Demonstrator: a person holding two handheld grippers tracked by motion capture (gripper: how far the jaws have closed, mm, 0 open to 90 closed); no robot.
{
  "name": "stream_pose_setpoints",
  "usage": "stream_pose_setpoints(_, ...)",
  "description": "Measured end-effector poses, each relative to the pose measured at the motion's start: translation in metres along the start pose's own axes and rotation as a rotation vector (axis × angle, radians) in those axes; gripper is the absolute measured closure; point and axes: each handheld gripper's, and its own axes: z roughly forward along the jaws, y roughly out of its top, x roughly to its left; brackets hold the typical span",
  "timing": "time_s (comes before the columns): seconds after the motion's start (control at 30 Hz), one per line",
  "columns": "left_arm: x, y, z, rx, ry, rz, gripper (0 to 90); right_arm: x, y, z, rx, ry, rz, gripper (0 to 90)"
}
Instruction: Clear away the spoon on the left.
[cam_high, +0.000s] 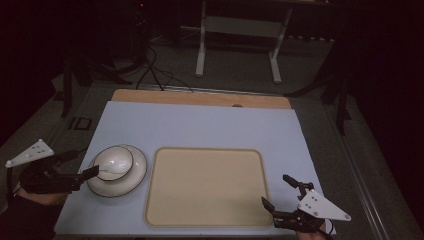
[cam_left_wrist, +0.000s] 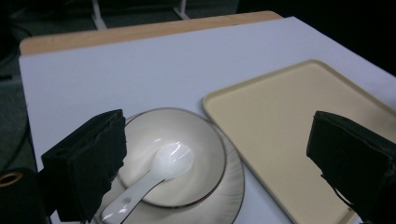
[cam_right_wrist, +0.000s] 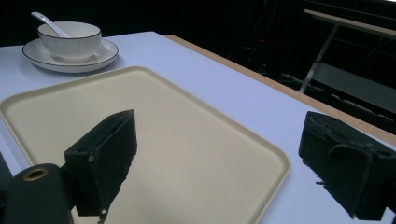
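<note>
Beside the white black-rimmed ceramic bowl (cam_high: 114, 163), my left claw (cam_high: 92, 172) hangs spread; nothing sits on the beige plastic tray (cam_high: 207, 187) yet.

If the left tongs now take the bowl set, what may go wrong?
1. The spoon lies loose in the bowl, its handle over the rim toward the left tongs; the open jaws may knock it out.
2. The bowl only rests on the saucer; lifting by the saucer rim may let it slide or tip.
3. The tray edge is close beside the saucer; a sideways push may make them collide.
</note>
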Motion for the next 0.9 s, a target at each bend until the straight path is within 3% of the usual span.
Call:
stream_pose_setpoints(0.3,0.041,-0.023,0.006,0.031,-0.005,-0.159,6.0,0.000,0.000,0.001,0.007,0.007,0.000,11.4)
stream_pose_setpoints(0.33,0.041,-0.023,0.006,0.031,-0.005,-0.159,6.0,0.000,0.000,0.001,0.007,0.006,0.000,11.4)
stream_pose_setpoints(0.37,0.050,-0.030,0.008,0.027,-0.015,-0.219,6.0,0.000,0.000,0.001,0.008,0.007,0.000,11.4)
stream_pose_setpoints(0.4,0.055,-0.033,0.008,0.026,-0.030,-0.244,6.2,0.000,-0.001,0.001,0.008,0.008,0.000,11.4)
stream_pose_setpoints(0.43,0.055,-0.033,0.008,0.026,-0.030,-0.244,6.2,0.000,-0.001,0.001,0.008,0.008,0.000,11.4)
stream_pose_setpoints(0.47,0.063,-0.040,0.010,0.023,-0.041,-0.307,6.2,0.000,-0.001,0.001,0.010,0.009,-0.001,11.4)
stream_pose_setpoints(0.6,0.077,-0.051,0.015,0.041,-0.071,-0.419,6.2,0.000,-0.001,0.002,0.013,0.011,0.001,11.4)
stream_pose_setpoints(0.67,0.077,-0.051,0.015,0.041,-0.071,-0.419,6.2,0.000,-0.001,0.003,0.013,0.012,0.002,11.4)
stream_pose_setpoints(0.7,0.084,-0.058,0.018,0.044,-0.089,-0.498,7.9,0.000,-0.001,0.003,0.016,0.014,0.002,11.4)
stream_pose_setpoints(0.9,0.088,-0.064,0.025,0.074,-0.099,-0.596,10.8,0.001,-0.001,0.004,0.021,0.017,0.003,11.4)
